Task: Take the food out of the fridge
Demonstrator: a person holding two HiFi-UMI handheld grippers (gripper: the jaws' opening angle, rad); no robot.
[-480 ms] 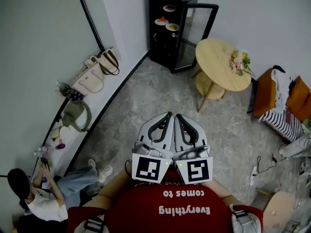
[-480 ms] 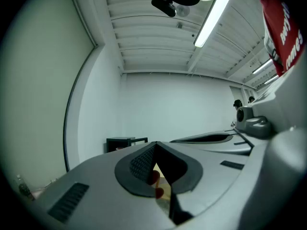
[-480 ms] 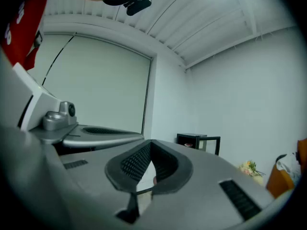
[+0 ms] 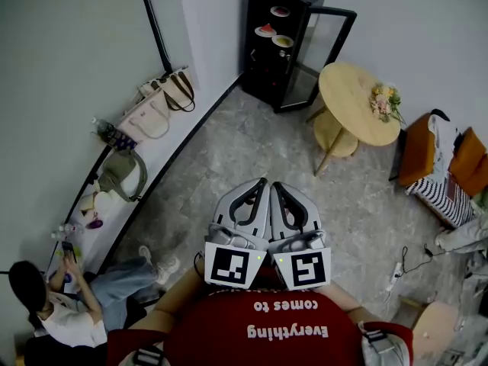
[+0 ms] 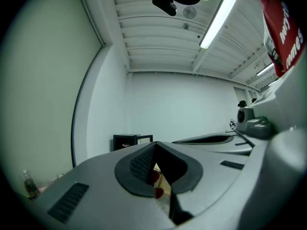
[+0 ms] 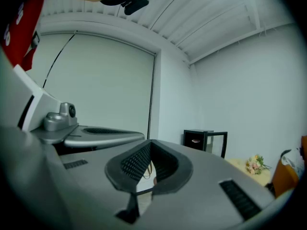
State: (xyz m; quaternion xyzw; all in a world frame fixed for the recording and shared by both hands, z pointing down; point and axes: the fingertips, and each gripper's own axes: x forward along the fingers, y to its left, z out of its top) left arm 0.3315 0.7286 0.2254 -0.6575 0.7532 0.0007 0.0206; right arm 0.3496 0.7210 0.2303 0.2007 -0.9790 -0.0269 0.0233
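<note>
1. I read the left gripper (image 4: 264,183) as fully closed. Its fingers (image 5: 140,163) are pressed together with nothing between them, and it points level, away from the red shirt (image 4: 286,330).
2. The right gripper (image 4: 277,186) is in the same state. Its fingers (image 6: 136,163) are closed on nothing, and it is held level just beside the left one, the two bodies almost touching.
3. Under both sets of fingertips there is only grey stone floor (image 4: 229,151).
4. Well ahead of the fingers, a touch to the right, the black fridge (image 4: 263,59) stands against the far wall. Its glass door (image 4: 329,48) is swung open to the right.
5. The food is inside the fridge, far from both grippers. I count three dishes on the upper shelves: a top dish (image 4: 280,11), a middle dish (image 4: 265,30) and a lower dish (image 4: 283,42).
6. Just right of the open door stands a round wooden table (image 4: 347,90), with a bunch of flowers (image 4: 383,100) on it.
7. Left of the fingers, several bags (image 4: 156,109) lean along the left wall.
8. Behind the fingers on the left, a seated person (image 4: 53,307) is by that wall.
9. Far to the right is an orange chair (image 4: 419,147) draped with clothes.
</note>
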